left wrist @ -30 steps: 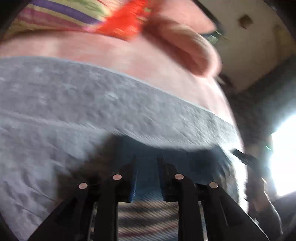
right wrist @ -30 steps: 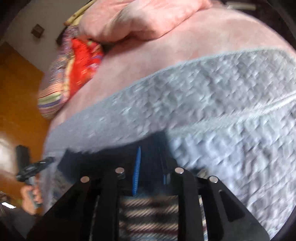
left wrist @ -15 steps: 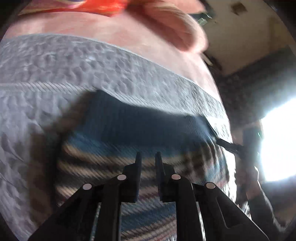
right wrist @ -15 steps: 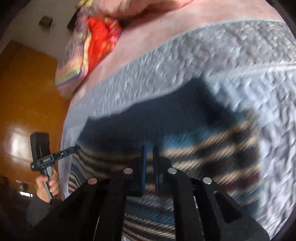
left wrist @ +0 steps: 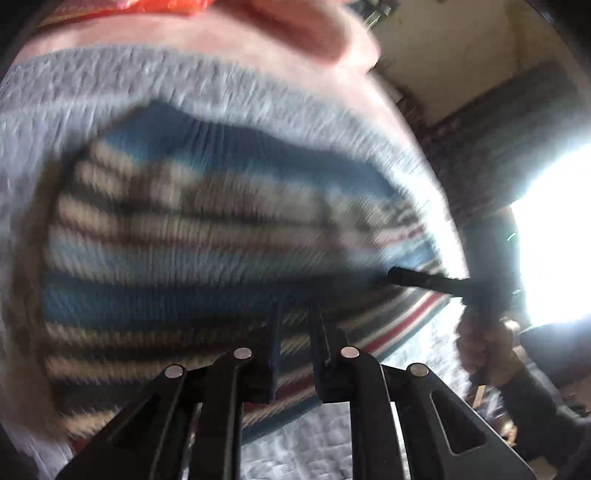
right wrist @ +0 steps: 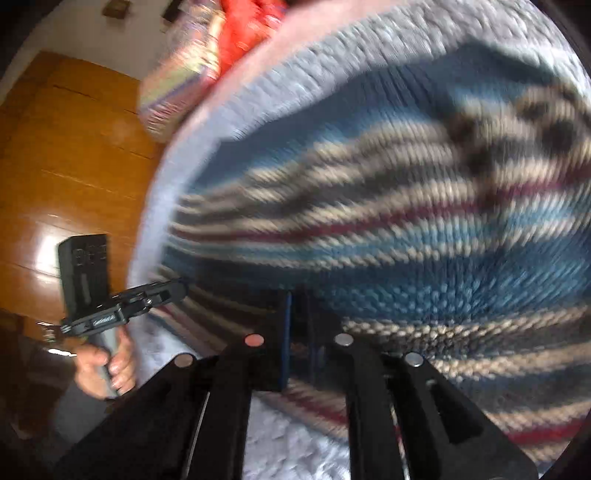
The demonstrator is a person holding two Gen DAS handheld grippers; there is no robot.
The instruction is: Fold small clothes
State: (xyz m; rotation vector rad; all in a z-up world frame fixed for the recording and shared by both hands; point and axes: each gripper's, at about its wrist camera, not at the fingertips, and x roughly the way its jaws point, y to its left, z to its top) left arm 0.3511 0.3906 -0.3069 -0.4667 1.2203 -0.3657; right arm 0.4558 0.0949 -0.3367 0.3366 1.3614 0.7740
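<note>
Your left gripper pinches the near edge of the blue, cream and maroon striped knitted garment, its 2 fingers pressed close on the fabric. Your right gripper pinches the same near edge further along, fingers nearly together. The garment lies spread on the grey quilted bedspread, close to its near edge. Both views are motion-blurred. A pink pillow lies beyond the bedspread's far edge.

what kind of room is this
Probably a bedroom: a striped sweater lies on a grey quilt over a pink sheet, with a pillow behind and a wooden floor.
</note>
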